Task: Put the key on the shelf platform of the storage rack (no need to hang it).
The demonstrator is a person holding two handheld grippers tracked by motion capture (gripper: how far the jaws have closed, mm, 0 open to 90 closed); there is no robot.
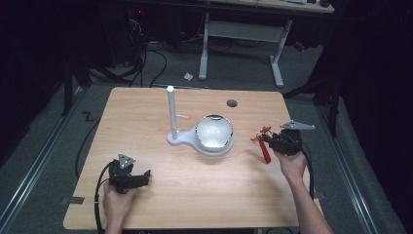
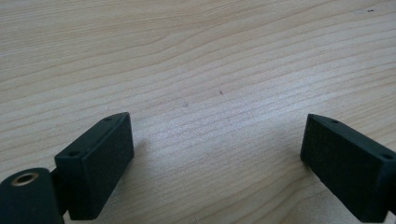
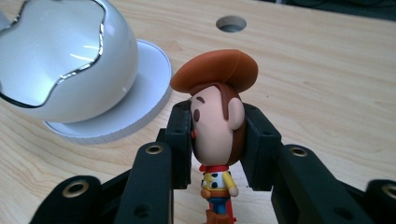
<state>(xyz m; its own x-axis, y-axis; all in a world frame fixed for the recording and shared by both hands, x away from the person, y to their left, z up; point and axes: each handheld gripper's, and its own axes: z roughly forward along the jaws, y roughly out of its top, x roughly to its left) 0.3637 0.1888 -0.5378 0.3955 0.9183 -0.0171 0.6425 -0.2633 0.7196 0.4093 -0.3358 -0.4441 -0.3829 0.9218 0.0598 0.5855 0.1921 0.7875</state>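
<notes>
right hand-held gripper (image 1: 270, 140): grips red-strapped toy (image 1: 263, 145) | left hand-held gripper (image 1: 141, 177): on table (image 1: 195, 190)

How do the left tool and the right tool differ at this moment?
The left tool is open with nothing between its jaws; the right tool is shut on the cowboy figure, clamping its head. The left tool sits low over bare table; the right tool is beside the white egg-shaped bowl. Both have black jaws.
</notes>
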